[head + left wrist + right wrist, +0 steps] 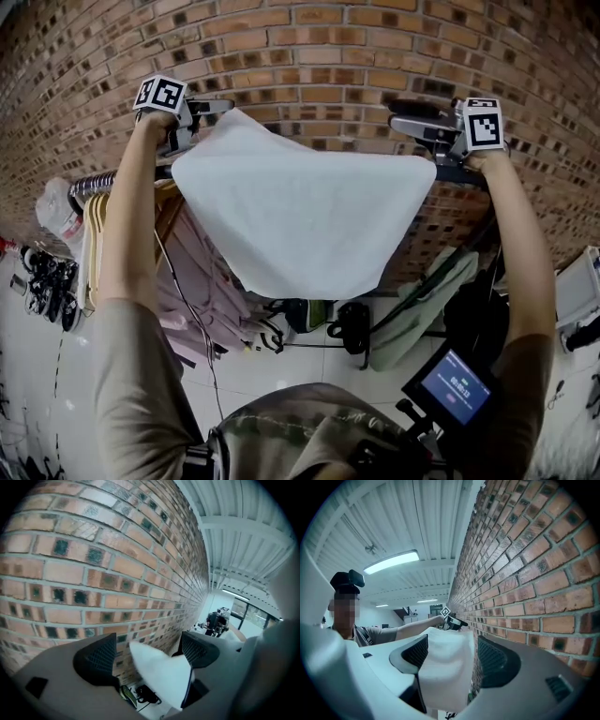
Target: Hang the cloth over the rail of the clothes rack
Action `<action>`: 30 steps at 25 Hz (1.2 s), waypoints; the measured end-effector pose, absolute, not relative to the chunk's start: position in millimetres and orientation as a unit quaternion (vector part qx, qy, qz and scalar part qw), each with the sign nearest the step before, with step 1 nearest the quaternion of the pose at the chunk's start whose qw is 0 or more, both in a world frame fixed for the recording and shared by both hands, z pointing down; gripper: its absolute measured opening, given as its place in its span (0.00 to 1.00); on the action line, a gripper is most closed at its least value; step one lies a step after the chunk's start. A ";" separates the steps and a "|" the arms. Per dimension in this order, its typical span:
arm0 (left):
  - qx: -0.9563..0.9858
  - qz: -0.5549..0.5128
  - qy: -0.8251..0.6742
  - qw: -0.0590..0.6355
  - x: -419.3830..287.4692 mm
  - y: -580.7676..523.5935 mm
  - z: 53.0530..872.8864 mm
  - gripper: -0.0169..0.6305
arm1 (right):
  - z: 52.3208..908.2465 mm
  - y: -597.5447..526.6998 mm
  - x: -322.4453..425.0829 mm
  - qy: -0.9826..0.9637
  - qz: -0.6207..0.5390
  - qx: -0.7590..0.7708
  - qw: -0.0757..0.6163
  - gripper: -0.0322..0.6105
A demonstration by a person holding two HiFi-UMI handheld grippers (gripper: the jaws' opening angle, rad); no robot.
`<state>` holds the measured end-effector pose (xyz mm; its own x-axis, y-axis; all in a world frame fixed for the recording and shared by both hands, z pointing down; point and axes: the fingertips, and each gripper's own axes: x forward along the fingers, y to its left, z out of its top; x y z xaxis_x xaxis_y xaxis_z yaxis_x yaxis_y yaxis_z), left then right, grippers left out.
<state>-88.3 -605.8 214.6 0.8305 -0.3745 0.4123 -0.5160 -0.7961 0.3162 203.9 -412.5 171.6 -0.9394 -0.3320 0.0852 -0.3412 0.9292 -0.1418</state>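
A white cloth [300, 216] hangs spread out in front of the brick wall, draped along the line of the clothes rack rail [94, 181]. Its top left corner peaks up toward my left gripper [211, 117]. In the left gripper view the jaws of that gripper [147, 654] stand wide apart, and the cloth corner [161, 672] lies loosely between them against the right-hand one. My right gripper [412, 117] is at the cloth's top right corner. Its jaws [457, 656] are also apart, with cloth [443, 667] resting against the left one and a gap to the other.
The brick wall [319, 56] stands close behind the rail. Wooden hangers [98, 220] with pink clothes [187, 272] fill the rail's left part. A green garment [422, 309] hangs low on the right. Shoes [47, 281] lie on the floor at left.
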 end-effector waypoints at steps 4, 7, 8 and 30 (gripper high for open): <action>0.937 0.128 -0.250 0.206 -96.4 -612.6 202.5 0.72 | 173.3 -412.5 203.4 -0.982 0.079 0.170 0.033 0.56; 0.951 0.135 -0.196 0.196 -70.3 -595.3 201.4 0.72 | 172.5 -414.4 205.4 -0.981 0.079 0.176 0.034 0.57; 0.955 0.141 -0.179 0.191 -61.2 -587.9 202.5 0.72 | 172.3 -415.2 206.0 -0.980 0.079 0.177 0.034 0.56; 0.995 0.012 -0.053 0.079 -17.4 -488.2 113.6 0.03 | 127.7 -401.5 199.9 -0.978 -0.063 0.199 0.002 0.06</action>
<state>-17.4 -488.2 113.6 0.9940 -0.1045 0.0334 -0.1084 -0.9816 0.1569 199.9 -401.5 127.7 -0.9206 -0.3900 -0.0207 -0.3894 0.9126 0.1248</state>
